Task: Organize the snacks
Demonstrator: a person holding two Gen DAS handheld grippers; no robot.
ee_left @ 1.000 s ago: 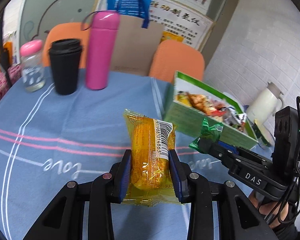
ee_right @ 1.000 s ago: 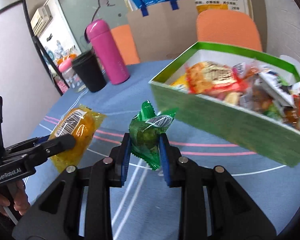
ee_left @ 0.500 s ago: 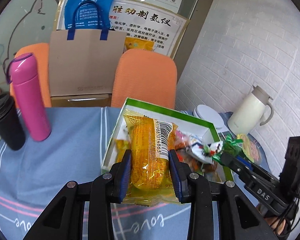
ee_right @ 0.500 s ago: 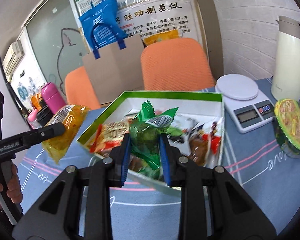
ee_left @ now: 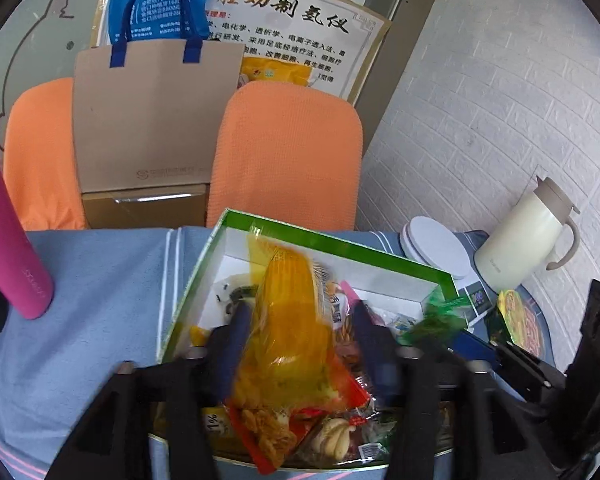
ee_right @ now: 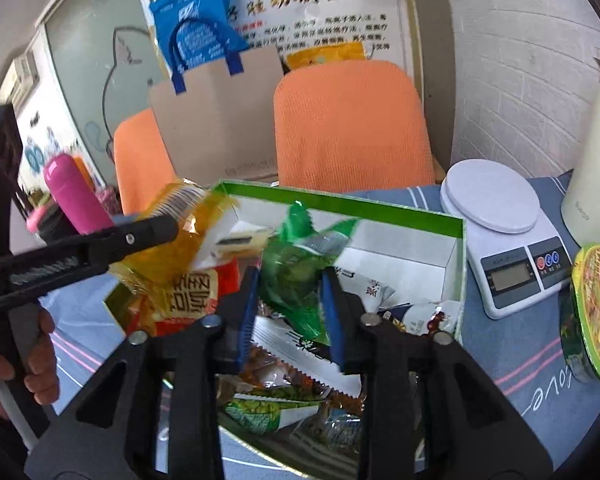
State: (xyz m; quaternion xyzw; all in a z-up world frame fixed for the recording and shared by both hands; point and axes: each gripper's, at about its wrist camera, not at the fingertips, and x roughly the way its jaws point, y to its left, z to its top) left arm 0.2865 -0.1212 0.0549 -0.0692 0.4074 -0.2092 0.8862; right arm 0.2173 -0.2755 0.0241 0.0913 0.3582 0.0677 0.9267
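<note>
both tongs hang over the green box [ee_right: 458, 240] on the blue tablecloth [ee_left: 80, 272]. the left gripper [ee_left: 298, 338] has its fingers spread wide, and the yellow snack pack [ee_left: 290, 320] sits blurred between them, above the heap of snacks in the box; whether a pad touches it i cannot tell. the right gripper [ee_right: 290, 308] is also parted, the green candy pack [ee_right: 300, 272] loose in the gap above the box's snacks. a white kitchen scale [ee_right: 500, 236] stands just beside the box.
</note>
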